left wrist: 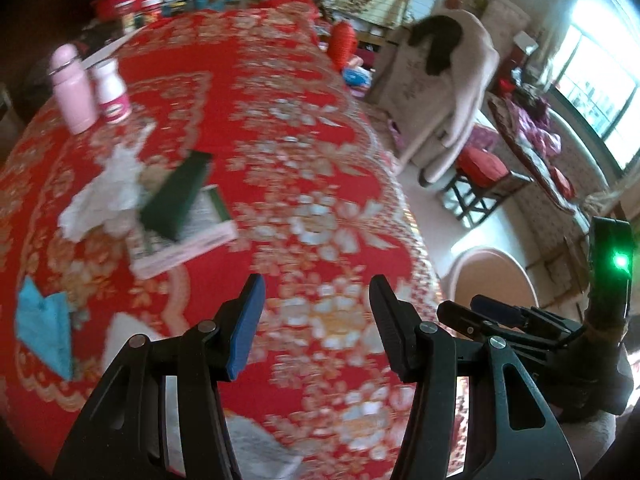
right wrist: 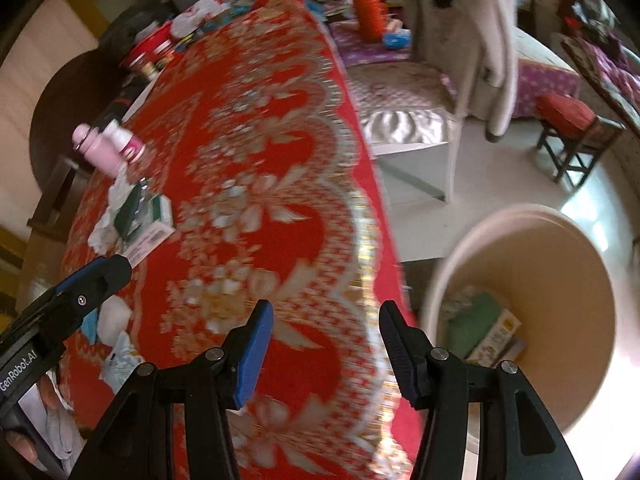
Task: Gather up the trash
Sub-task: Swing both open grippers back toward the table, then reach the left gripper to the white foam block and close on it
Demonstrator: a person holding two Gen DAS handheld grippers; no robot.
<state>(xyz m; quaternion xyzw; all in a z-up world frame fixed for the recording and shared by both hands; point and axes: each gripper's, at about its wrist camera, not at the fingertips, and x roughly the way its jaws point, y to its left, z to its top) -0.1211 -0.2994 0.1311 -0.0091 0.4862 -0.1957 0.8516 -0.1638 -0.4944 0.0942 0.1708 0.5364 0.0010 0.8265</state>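
Several pieces of trash lie on the red, flower-patterned cloth [left wrist: 312,128] that covers the desk: a crumpled white tissue [left wrist: 104,196] at the left middle of the left wrist view, a dark green box [left wrist: 176,196] leaning tilted against it, and a flat white-and-green carton [left wrist: 188,236] under that box. A blue scrap of paper [left wrist: 44,328] lies apart from them, lower left in the same view, and another white sheet [left wrist: 260,448] shows at the bottom edge between the finger frames. In the right wrist view the same heap sits small at the left middle, the green box [right wrist: 128,208] on the carton [right wrist: 148,236] beside the tissue [right wrist: 104,228]. Both views are blurred. A round beige bin [right wrist: 592,292] stands on the pale floor off the desk's edge, filling the lower right of the right wrist view, with a green packet [right wrist: 476,320] and a printed box [right wrist: 496,336] at its bottom; its rim [left wrist: 492,256] also shows at the right middle of the left wrist view. Behind the heap, upper left, a pink bottle [left wrist: 74,92] and a white bottle with a pink label [left wrist: 112,92] stand upright side by side. The left tongs [left wrist: 316,332] hang above the cloth with the fingers spread wide and nothing between them. The right tongs [right wrist: 326,352] are likewise spread apart and empty, over the desk's edge just beside the bin. Across the floor, upper right, a red-cushioned stool [right wrist: 572,136] stands near a chair draped with a pale garment [left wrist: 452,92].
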